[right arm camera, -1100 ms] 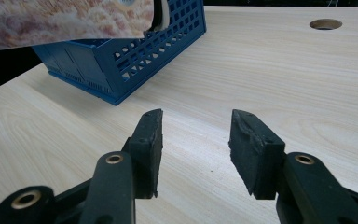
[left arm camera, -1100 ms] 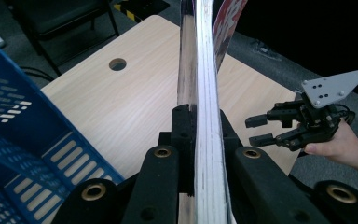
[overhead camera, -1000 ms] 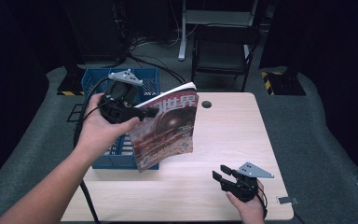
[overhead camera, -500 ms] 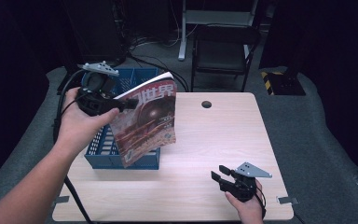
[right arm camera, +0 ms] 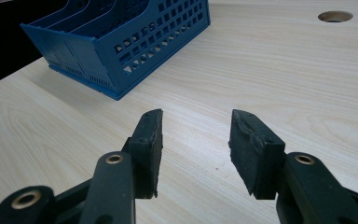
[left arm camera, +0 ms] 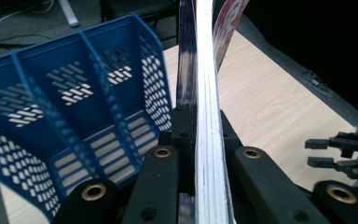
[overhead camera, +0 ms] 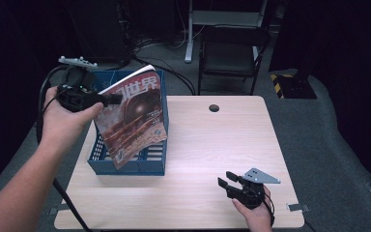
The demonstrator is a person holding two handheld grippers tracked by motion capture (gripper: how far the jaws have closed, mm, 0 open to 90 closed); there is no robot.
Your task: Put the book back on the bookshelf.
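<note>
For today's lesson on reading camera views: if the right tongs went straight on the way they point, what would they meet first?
Probably the bare table: the open right tongs point low across it. The blue file rack lies off to the left.

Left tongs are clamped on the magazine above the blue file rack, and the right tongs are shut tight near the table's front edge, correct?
Not quite. The right tongs are open with nothing between them, as the right gripper view shows. The rest holds: the left tongs are clamped on the magazine above the blue file rack, and the right ones sit near the front edge of the table.
</note>
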